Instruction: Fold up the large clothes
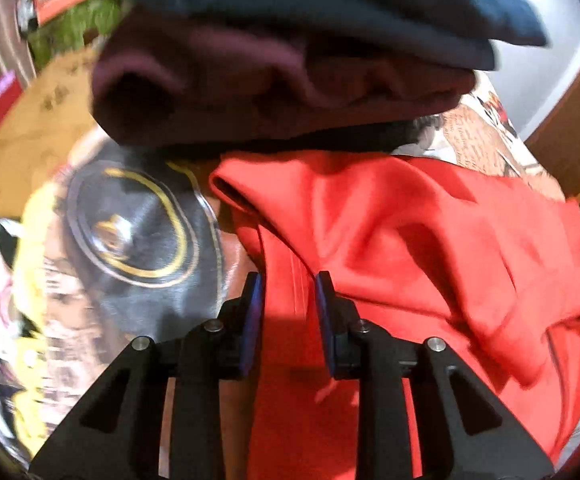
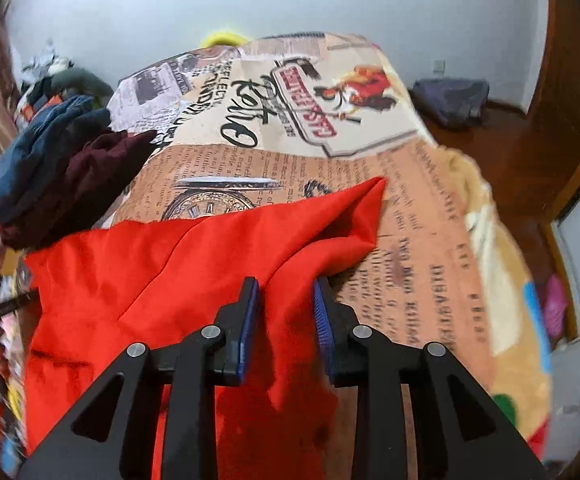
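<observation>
A large red garment (image 1: 430, 240) lies bunched on a bed with a newspaper-print cover (image 2: 410, 208). It also shows in the right wrist view (image 2: 170, 272). My left gripper (image 1: 290, 280) has its jaws a little apart with red cloth between them; a firm grip cannot be told. My right gripper (image 2: 286, 284) stands the same way over a fold of the red garment near its right edge, jaws slightly apart with cloth between.
A stack of folded clothes, maroon (image 1: 250, 92) under dark blue (image 1: 350, 8), sits just beyond the red garment; it is at the left in the right wrist view (image 2: 58, 168). A dark bundle (image 2: 450, 100) lies on the wooden floor by the wall.
</observation>
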Motion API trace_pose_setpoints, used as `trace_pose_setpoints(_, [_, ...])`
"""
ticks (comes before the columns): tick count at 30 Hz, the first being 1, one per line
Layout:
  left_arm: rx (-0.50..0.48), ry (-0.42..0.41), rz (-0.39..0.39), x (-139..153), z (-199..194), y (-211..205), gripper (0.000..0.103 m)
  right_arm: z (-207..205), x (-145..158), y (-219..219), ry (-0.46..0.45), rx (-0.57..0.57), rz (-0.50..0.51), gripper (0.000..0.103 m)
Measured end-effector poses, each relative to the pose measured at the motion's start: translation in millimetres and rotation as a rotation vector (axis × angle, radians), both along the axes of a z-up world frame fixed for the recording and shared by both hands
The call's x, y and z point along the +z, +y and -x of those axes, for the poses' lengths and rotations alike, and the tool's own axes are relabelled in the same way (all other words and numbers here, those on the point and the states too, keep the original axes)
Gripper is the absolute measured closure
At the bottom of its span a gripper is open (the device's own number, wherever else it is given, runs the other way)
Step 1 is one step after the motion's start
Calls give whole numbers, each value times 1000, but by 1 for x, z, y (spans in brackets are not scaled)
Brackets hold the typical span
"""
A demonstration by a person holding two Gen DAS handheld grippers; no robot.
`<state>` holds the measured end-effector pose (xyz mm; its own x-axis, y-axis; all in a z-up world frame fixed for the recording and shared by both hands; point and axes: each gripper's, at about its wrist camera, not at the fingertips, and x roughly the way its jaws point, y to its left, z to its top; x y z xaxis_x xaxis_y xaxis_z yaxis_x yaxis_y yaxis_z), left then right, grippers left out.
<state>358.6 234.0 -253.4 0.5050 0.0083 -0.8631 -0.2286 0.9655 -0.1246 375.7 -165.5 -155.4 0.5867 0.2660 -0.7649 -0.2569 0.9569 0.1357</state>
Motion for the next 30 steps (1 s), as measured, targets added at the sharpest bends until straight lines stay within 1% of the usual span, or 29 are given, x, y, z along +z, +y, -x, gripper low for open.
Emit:
trace_pose_setpoints(2, [-18,-19,-42,12,15,-2,77,13,13,0,-28,26,7,76])
trace_pose_setpoints(3, [-25,-30,-62,20,23,-6,77,22,19,-1,-42,33,9,71])
trace_pose_setpoints(4, [-29,-43,-77,30,32,-9,75,27,23,-2,-53,36,10,62])
trace_pose_setpoints(6, [-30,-68,-81,43,49,-7,74,46,36,-3,-100,45,16,52])
trace_pose_setpoints(8, [-28,-95,-76,56,64,-10,67,63,45,-3,-137,58,31,47])
trace_pose_setpoints(10, [-24,-121,-78,68,79,-11,51,81,53,-3,-153,77,53,38])
trace_pose_setpoints(11, [-23,-132,-81,74,87,-11,48,86,53,-3,-154,82,58,36])
trace_pose_setpoints(12, [-24,-136,-81,76,86,-15,42,93,54,-3,-156,95,68,35])
trace_pose_setpoints(13, [-32,-129,-75,81,95,-14,34,102,54,-2,-155,112,81,34])
trace_pose_setpoints(15, [-43,-114,-70,84,102,-10,28,111,52,-1,-144,132,101,34])
trace_pose_setpoints(16, [-48,-104,-68,86,106,-10,22,115,50,-2,-136,134,111,34])
trace_pose_setpoints(17, [-50,-91,-66,87,112,-7,19,119,47,-3,-127,132,115,34])
trace_pose_setpoints(18, [-51,-76,-56,84,119,-4,15,124,43,-4,-115,132,117,34])
trace_pose_setpoints(20, [-59,-43,-12,71,129,0,15,131,34,-7,-86,134,116,34])
trace_pose_setpoints(25, [-50,57,134,26,152,10,15,140,-3,-14,21,111,89,34])
trace_pose_setpoints(26, [-56,86,159,12,156,9,15,142,-8,-16,34,105,85,34])
trace_pose_setpoints(30, [-75,162,252,-24,167,1,15,144,-36,-21,130,72,62,34])
